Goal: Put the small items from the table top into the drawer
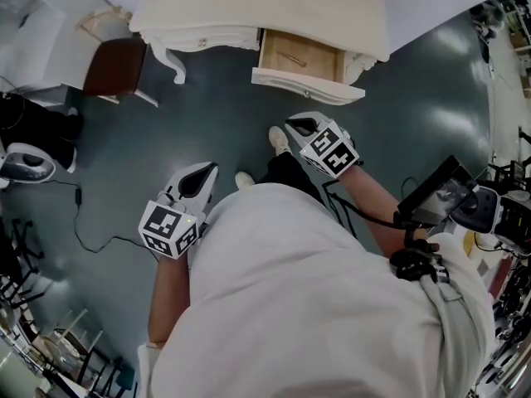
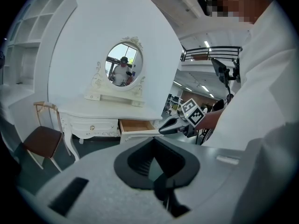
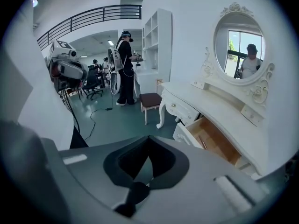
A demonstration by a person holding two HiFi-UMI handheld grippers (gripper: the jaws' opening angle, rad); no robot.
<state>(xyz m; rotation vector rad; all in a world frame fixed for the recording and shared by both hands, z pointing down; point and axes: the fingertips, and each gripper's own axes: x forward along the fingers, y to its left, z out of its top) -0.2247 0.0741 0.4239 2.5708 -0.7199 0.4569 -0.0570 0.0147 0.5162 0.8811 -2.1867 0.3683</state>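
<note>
Left gripper (image 1: pixel 208 172) and right gripper (image 1: pixel 294 124) were both clenched, empty, short of the open drawer (image 1: pixel 309 85). Inside it lay a slim stick (image 1: pixel 291 58), likely light and stiff, best pinched mid-length.

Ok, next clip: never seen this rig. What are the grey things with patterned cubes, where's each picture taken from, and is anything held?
No robot here: a person holds a two-jaw tool in each hand, the left gripper and the right gripper; the cubes are part of them. The head view looks down from the person's head; each gripper view looks along its own jaws. Both pairs of jaws are together, holding nothing. Ahead stands a white dressing table with its drawer pulled open; a thin stick-like item lies inside. A brown-seated chair stands beside the table.
</note>
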